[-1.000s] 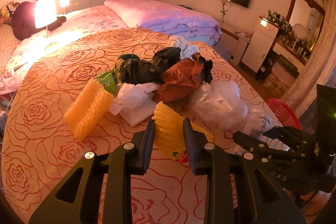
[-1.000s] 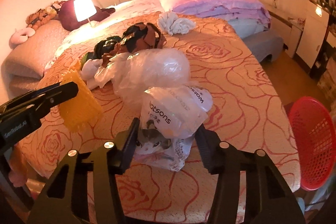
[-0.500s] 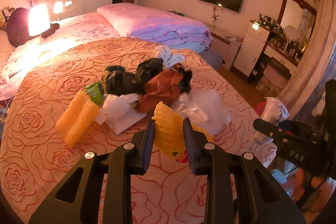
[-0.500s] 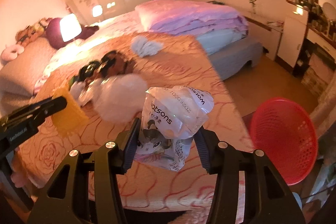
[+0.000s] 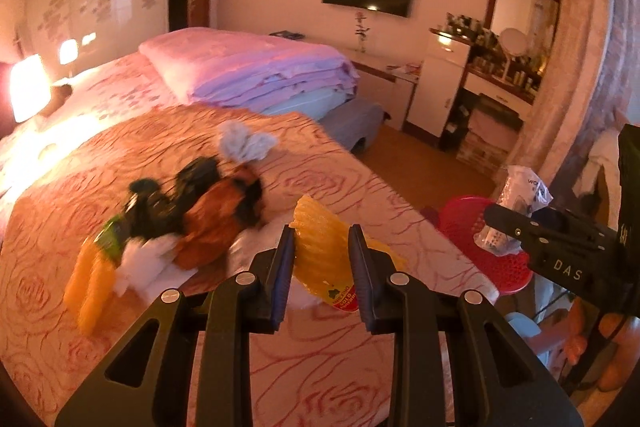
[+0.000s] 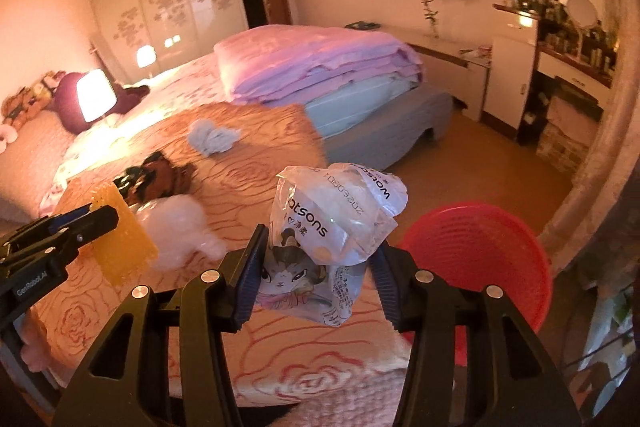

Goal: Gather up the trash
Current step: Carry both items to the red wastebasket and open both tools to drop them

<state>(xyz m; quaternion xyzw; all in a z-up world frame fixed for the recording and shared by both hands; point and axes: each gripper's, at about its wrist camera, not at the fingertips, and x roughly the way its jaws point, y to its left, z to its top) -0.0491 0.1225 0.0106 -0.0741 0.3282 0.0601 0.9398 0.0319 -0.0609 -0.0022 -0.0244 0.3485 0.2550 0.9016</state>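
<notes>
Two grippers, one piece of trash each: the left gripper (image 5: 320, 263) clamps a yellow foam net (image 5: 320, 251), the right gripper (image 6: 318, 267) a crumpled clear plastic bag (image 6: 332, 223), above the bed's (image 6: 256, 179) near edge, left of one red basket (image 6: 492, 259); one second yellow foam net (image 5: 90, 287) lies far left.

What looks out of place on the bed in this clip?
A heap of rubbish lies on the orange bedspread: dark and brown bags, white paper, a yellow foam net. A crumpled white rag lies apart, nearer the folded quilts. Nothing looks spilled or broken.
</notes>
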